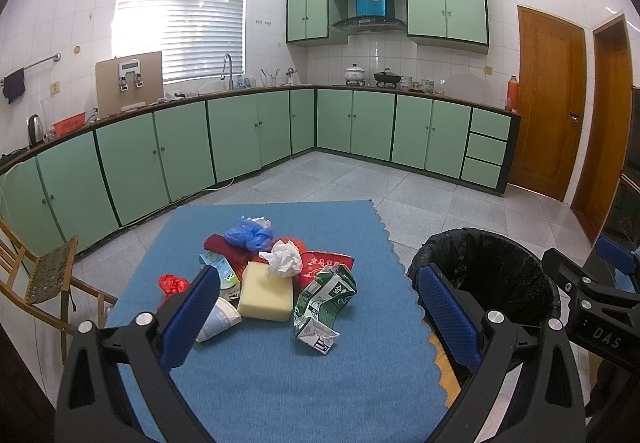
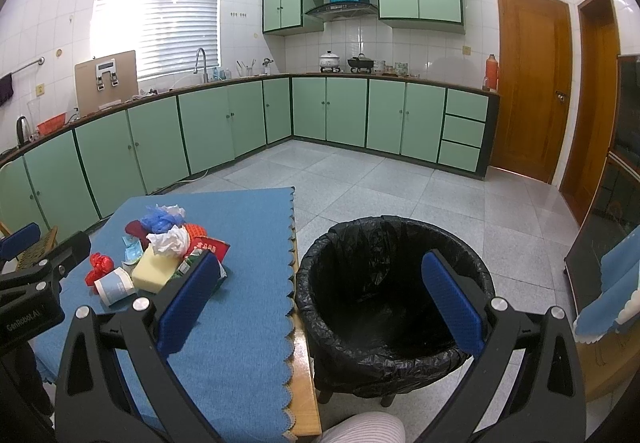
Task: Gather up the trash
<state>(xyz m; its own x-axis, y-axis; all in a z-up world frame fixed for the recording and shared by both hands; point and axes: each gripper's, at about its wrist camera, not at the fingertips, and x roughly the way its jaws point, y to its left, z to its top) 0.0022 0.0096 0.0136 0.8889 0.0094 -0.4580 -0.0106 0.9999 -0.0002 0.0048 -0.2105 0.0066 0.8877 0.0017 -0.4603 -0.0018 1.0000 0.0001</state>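
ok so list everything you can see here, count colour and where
table mat: 1, blue, covering the table
sponge block: 1, pale yellow, middle of the pile on the mat
crumpled tissue: 1, white, on the sponge's far edge
milk carton: 1, green and white, crushed, right of the sponge
paper cup: 1, white and blue, lying on its side left of the sponge
plastic bag: 1, blue, far side of the pile
red wrapper: 1, red, left edge of the pile
trash bin: 1, black liner, on the floor right of the table
left gripper: 1, black with blue fingers, open above the pile
right gripper: 1, black with blue fingers, open over the bin's edge
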